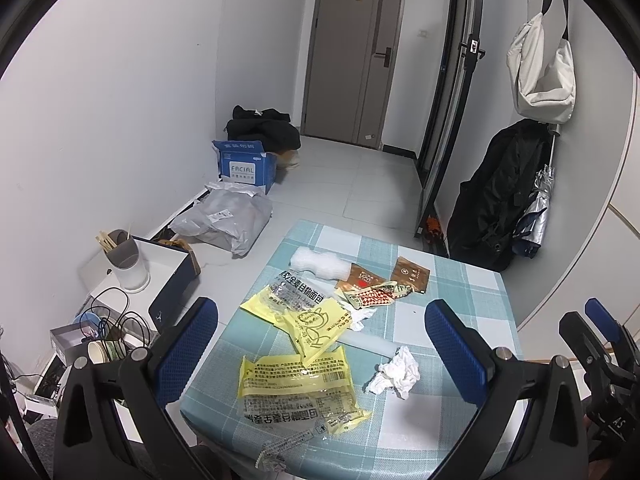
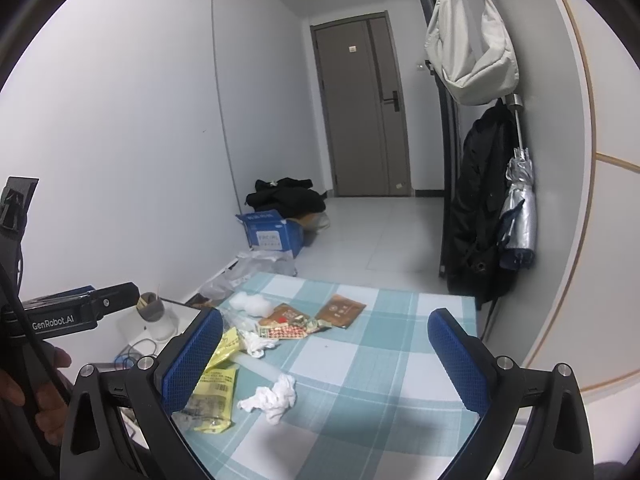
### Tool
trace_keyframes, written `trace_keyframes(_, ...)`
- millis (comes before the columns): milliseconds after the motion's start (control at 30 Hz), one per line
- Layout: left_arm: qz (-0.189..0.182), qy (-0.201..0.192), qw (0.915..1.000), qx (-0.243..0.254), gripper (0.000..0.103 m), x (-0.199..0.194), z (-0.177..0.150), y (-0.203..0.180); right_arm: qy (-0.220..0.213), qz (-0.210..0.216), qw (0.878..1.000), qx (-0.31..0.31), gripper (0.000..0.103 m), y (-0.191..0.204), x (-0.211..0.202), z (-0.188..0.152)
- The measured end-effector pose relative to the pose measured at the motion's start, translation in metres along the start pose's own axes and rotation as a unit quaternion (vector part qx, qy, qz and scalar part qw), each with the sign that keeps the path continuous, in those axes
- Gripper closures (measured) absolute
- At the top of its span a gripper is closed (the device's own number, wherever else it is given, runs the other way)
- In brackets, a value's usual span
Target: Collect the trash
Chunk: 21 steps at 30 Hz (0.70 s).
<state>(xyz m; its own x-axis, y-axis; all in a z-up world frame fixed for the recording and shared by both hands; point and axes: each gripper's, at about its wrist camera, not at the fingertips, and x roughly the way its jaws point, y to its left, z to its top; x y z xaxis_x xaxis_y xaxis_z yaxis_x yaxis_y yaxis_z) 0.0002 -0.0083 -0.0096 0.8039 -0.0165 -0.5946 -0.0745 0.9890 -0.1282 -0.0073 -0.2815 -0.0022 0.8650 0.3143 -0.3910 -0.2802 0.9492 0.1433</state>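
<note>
Both grippers hovered with jaws spread wide and empty over the checked table [image 1: 452, 280]: the left gripper [image 1: 320, 344] above the yellow wrappers [image 1: 296, 376], the right gripper [image 2: 326, 354] above a crumpled white tissue [image 2: 274, 398]. Beyond these lay a second tissue [image 2: 258, 344], a red-patterned wrapper [image 1: 374, 296], two brown sachets [image 1: 410, 274] and a wad of white foam [image 1: 318, 266], all loose on the cloth. On the floor to the left sat a blue box [image 1: 248, 166].
</note>
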Motion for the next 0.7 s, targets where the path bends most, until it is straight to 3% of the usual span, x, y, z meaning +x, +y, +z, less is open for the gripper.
trace_keyframes(700, 0.0, 0.007, 1.0, 0.005, 0.001, 0.0001, -0.0036, -0.0011, 0.002, 0.001, 1.0, 0.0, 0.0, 0.0004, -0.0021, -0.001)
